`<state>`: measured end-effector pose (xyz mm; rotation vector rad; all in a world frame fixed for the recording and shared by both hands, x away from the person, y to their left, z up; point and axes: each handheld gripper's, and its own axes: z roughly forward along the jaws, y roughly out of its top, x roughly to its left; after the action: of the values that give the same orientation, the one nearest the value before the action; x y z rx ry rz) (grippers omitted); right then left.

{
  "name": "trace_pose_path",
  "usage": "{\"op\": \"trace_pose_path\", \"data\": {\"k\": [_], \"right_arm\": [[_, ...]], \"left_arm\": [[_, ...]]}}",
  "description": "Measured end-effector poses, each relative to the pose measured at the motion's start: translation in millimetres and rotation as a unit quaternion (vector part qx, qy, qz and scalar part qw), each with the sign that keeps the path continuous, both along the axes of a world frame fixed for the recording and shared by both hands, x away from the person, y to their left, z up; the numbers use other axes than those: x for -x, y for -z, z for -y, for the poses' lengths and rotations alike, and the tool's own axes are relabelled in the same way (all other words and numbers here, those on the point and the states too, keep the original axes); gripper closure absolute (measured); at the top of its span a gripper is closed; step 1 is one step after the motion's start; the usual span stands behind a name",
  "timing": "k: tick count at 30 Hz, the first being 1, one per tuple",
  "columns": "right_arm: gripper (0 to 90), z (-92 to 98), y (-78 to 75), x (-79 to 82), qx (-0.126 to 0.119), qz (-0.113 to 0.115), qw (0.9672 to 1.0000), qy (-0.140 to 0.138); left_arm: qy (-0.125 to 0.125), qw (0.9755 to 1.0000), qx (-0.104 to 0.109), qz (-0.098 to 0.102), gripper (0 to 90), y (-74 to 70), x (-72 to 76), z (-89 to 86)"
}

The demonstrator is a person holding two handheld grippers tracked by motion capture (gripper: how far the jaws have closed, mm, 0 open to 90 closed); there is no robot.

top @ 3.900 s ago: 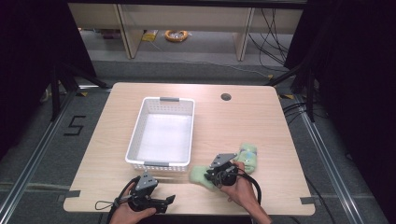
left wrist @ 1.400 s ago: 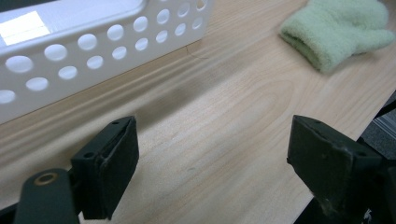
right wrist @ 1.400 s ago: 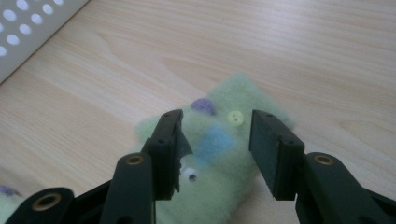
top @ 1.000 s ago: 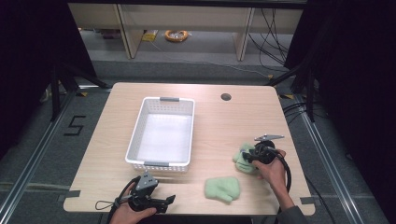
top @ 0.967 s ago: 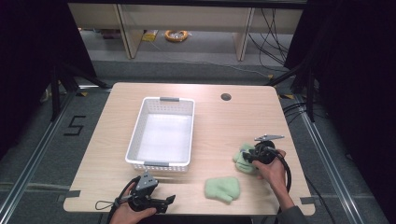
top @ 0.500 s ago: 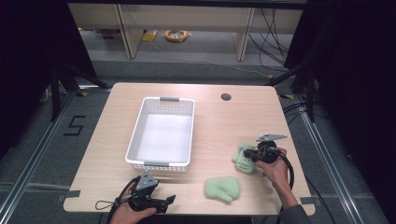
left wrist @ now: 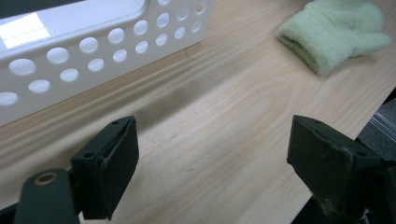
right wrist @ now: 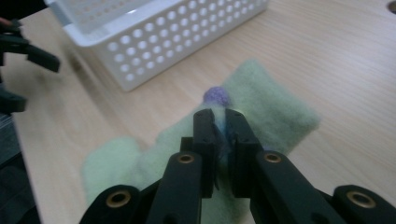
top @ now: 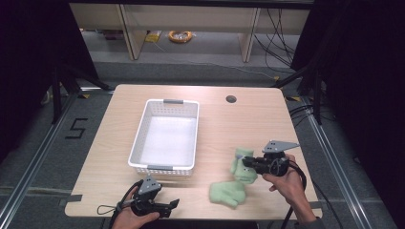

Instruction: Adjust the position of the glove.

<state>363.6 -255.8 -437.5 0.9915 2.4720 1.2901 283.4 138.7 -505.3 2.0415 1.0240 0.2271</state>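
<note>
R gripper (top: 246,164) clamped on a green mitten (top: 242,167), lifting it just off the table (top: 248,119).
R jaws pinched tight on the mitten's fabric w/ a small purple bobble (right wrist: 215,96) poking out past the tips; they've just been closing, cloth between them. Mitten hangs at the gripper tips near the table's front-right, just right of the basket (top: 165,168); in the R gripper view it spreads under & around the jaws. 2nd mitten (top: 228,192) lies flat on the table in front of the held one, near the front edge; can't tell if the two touch. L gripper (top: 167,206) low at the front edge, left of the 2nd mitten, in front of the basket's near wall, jaws wide apart, nothing between them but bare wood. Basket white, perforated, mid-table.
</note>
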Motion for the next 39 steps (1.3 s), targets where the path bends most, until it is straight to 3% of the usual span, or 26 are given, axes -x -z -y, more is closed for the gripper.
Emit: {"op": "trace_pose_path", "data": {"k": [2,4,8,11,13,14,15,16,18,22,23,24,25,26,27,28,31,32,35,37,38,39], "right_arm": [[84.5,-6.5,-1.0,8.4,0.000,-0.009,0.9999,-0.010],[84.5,-11.1,-0.5,12.9,0.006,0.001,0.9995,-0.032],[84.5,-20.5,-0.3,25.0,0.010,-0.005,0.9977,-0.067],[84.5,-25.1,-0.1,31.1,0.011,-0.004,0.9962,-0.086],[84.4,-27.7,0.9,35.2,0.011,-0.015,0.9958,-0.089],[84.4,-28.1,1.7,34.6,0.014,-0.012,0.9950,-0.098],[84.4,-29.2,3.4,34.3,0.014,-0.011,0.9941,-0.107],[84.4,-30.5,3.9,36.9,0.012,-0.025,0.9943,-0.103],[84.3,-32.9,7.3,36.7,0.012,-0.024,0.9935,-0.110],[84.1,-39.5,14.9,37.4,0.021,-0.028,0.9896,-0.140],[84.1,-41.0,16.9,38.5,0.025,-0.035,0.9895,-0.138],[84.0,-42.6,19.4,38.4,0.027,-0.035,0.9884,-0.145],[84.0,-43.6,21.3,37.7,0.029,-0.034,0.9874,-0.152],[83.9,-44.7,23.3,37.1,0.029,-0.033,0.9871,-0.154],[83.9,-45.1,24.2,37.3,0.032,-0.042,0.9870,-0.151],[83.8,-46.2,26.7,36.1,0.033,-0.038,0.9866,-0.155],[83.3,-49.6,31.5,35.5,0.043,-0.051,0.9850,-0.159],[83.1,-50.6,33.9,33.1,0.050,-0.039,0.9830,-0.172],[82.4,-52.6,36.8,32.9,0.058,-0.048,0.9825,-0.170],[81.1,-53.3,38.8,31.8,0.063,-0.041,0.9821,-0.173],[80.0,-53.2,39.3,31.4,0.065,-0.040,0.9813,-0.177],[77.2,-53.2,39.8,32.0,0.065,-0.042,0.9821,-0.172]], "left_arm": [[0.001,1.0000,0.000,0.000,16.3,-0.4,0.3,0.0],[-0.002,1.0000,0.008,0.002,16.3,-0.3,1.0,1.8],[-0.002,1.0000,0.001,-0.004,16.3,-0.5,0.5,1.6],[-0.002,1.0000,0.000,-0.004,16.3,-0.5,0.4,1.7],[-0.001,1.0000,-0.001,-0.002,16.2,-1.0,0.7,2.0],[-0.008,1.0000,0.004,0.003,16.3,-0.2,1.1,3.3],[0.001,1.0000,0.003,0.005,16.3,-1.0,0.9,2.7],[0.003,1.0000,0.004,0.003,16.3,-1.6,0.6,2.6],[0.001,0.9999,0.010,0.002,16.3,-2.4,1.0,4.5],[0.009,0.9999,0.011,0.008,16.3,-6.2,1.2,9.0],[0.003,0.9996,0.023,0.015,16.3,-5.9,1.9,12.4],[0.014,0.9997,0.016,0.008,16.3,-8.2,1.8,12.5],[0.012,0.9997,0.016,0.017,16.3,-8.2,1.9,14.5],[0.016,0.9997,0.019,0.009,16.3,-10.1,2.3,16.4],[0.019,0.9995,0.016,0.016,16.5,-10.6,1.9,18.3],[0.014,0.9995,0.028,0.010,16.6,-11.4,2.5,22.1],[0.039,0.9988,0.013,0.024,17.5,-15.4,0.6,28.7],[0.037,0.9988,0.016,0.027,17.8,-16.5,0.6,33.1],[0.054,0.9979,0.018,0.031,20.3,-20.9,-1.6,45.6],[0.065,0.9971,0.009,0.039,22.4,-22.9,-3.6,49.4],[0.086,0.9953,0.007,0.045,22.8,-26.5,-7.9,58.7],[0.086,0.9950,0.004,0.051,23.4,-26.9,-10.8,63.4]]}}
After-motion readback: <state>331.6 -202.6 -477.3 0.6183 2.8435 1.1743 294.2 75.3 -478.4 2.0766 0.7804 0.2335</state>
